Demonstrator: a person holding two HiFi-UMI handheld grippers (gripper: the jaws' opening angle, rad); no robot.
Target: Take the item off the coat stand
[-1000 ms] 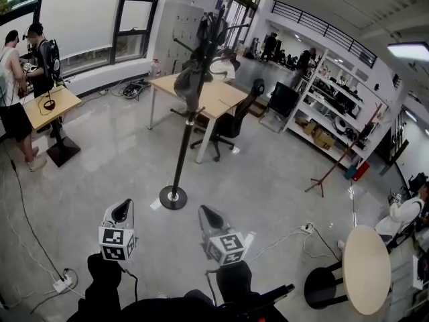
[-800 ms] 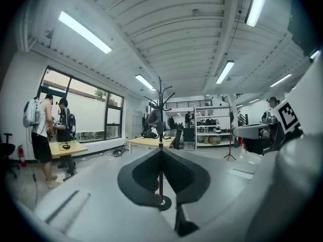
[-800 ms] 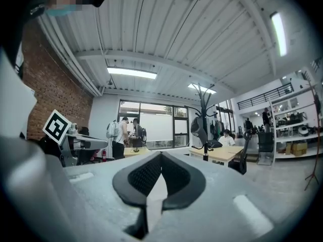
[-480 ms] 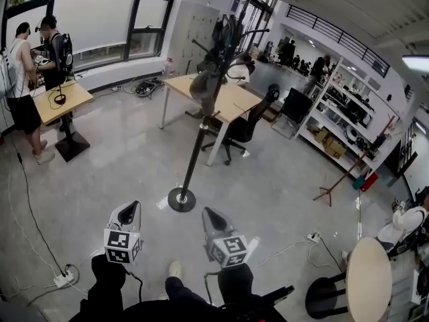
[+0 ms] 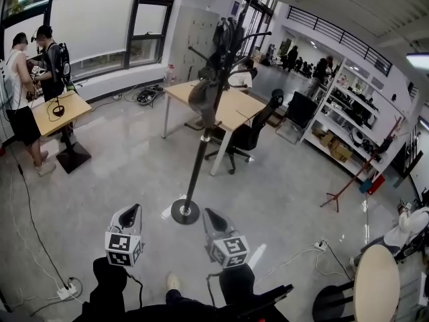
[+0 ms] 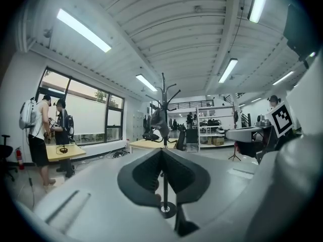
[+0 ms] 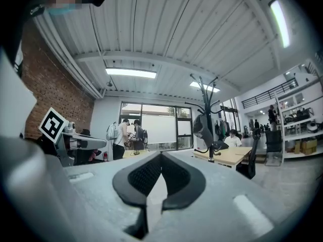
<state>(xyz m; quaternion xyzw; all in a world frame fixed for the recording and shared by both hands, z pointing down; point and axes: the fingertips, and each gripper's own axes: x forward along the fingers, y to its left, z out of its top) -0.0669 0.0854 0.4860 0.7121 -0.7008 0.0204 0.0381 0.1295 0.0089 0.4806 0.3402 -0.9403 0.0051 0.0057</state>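
A black coat stand (image 5: pixel 200 146) rises from a round base (image 5: pixel 186 211) on the grey floor just ahead of me. A grey bag-like item (image 5: pixel 203 96) hangs from its upper hooks, with darker things higher up. My left gripper (image 5: pixel 132 211) and right gripper (image 5: pixel 209 214) are held low, side by side, short of the base and apart from the stand. Both are shut with nothing between the jaws. In the left gripper view the stand (image 6: pixel 164 135) and the item (image 6: pixel 159 120) stand straight ahead beyond the gripper (image 6: pixel 162 150). The right gripper view shows the item (image 7: pixel 203 126) to the right of the gripper (image 7: pixel 161 154).
A wooden desk (image 5: pixel 221 102) and a black office chair (image 5: pixel 249 134) stand behind the stand. Two people (image 5: pixel 30 92) work at a small table (image 5: pixel 59 109) on the left. Cables and a power strip (image 5: pixel 66 290) lie at the left, a round table (image 5: pixel 374 287) at the lower right, shelves (image 5: pixel 342 133) beyond.
Both grippers have moved forward towards the coat stand, which now stands nearer and larger. The jaws have stayed shut.
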